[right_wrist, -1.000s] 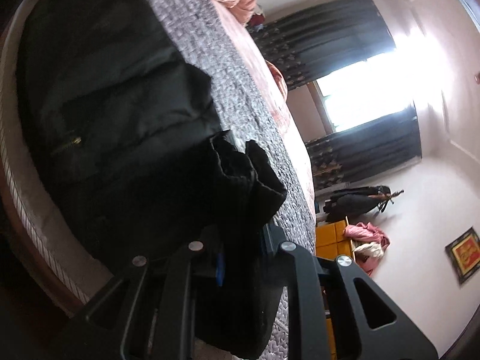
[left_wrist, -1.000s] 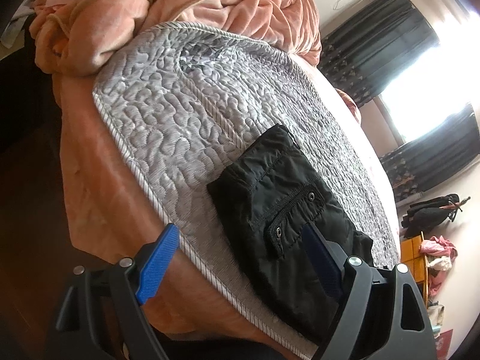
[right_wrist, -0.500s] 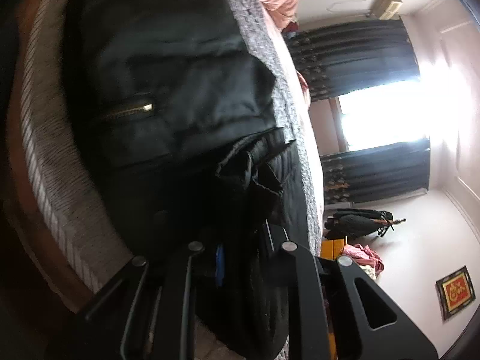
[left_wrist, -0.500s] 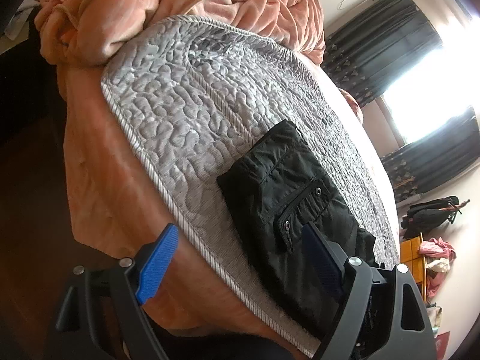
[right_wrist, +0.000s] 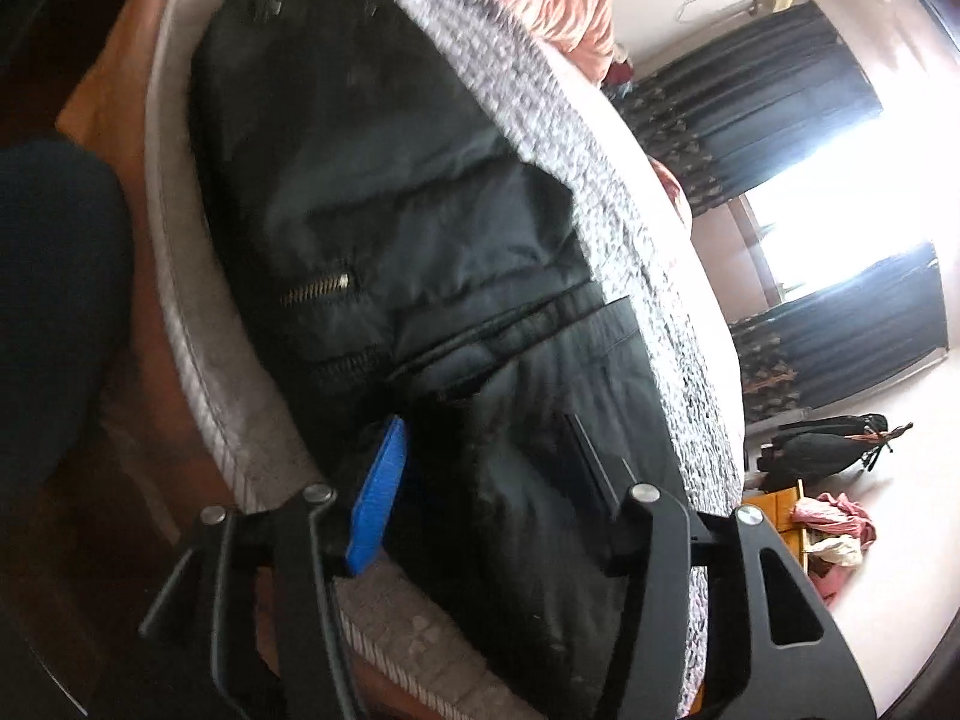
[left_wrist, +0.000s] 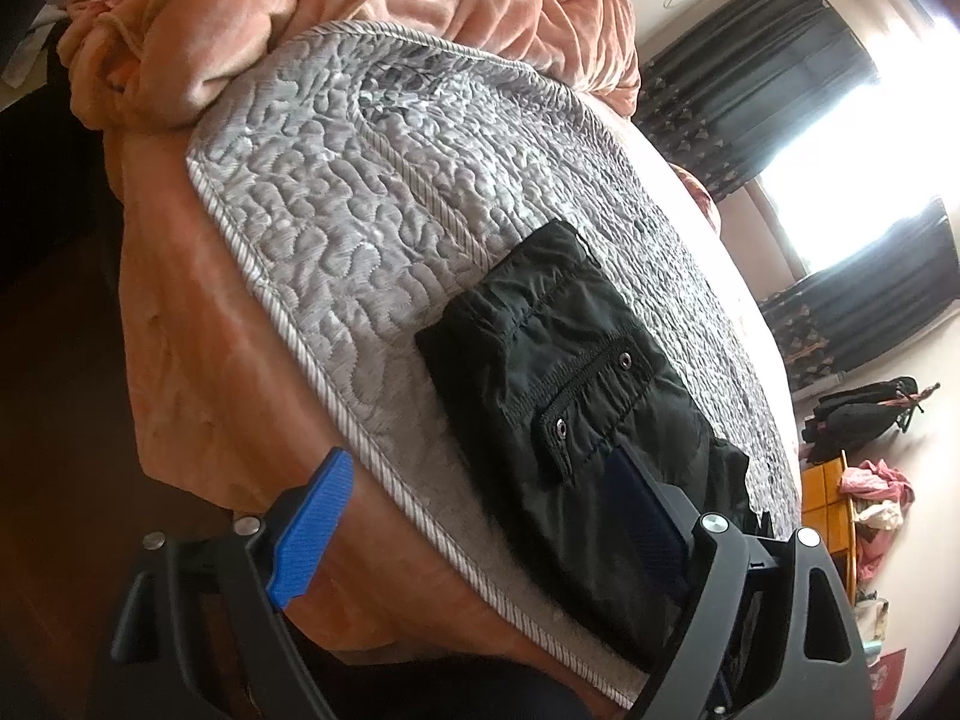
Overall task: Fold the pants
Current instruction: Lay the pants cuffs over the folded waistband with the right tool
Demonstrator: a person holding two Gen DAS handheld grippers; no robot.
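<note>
The black pants lie folded into a compact bundle on the grey quilted bed cover, near its front edge. In the right wrist view the pants fill the middle, with a zip pocket showing. My left gripper is open, with blue pads; one pad hangs off the bed's edge and the other lies over the pants. My right gripper is open and empty, its fingers spread over the near end of the bundle.
A heap of pink blankets lies at the far end of the bed. The bed's corded edge drops to a pink skirt and dark floor. Dark curtains, a black bag and an orange box stand at the right.
My right gripper has opened and let go of the pants fold, which now lies flat on the bundle. My left gripper has pulled back a little and stays open.
</note>
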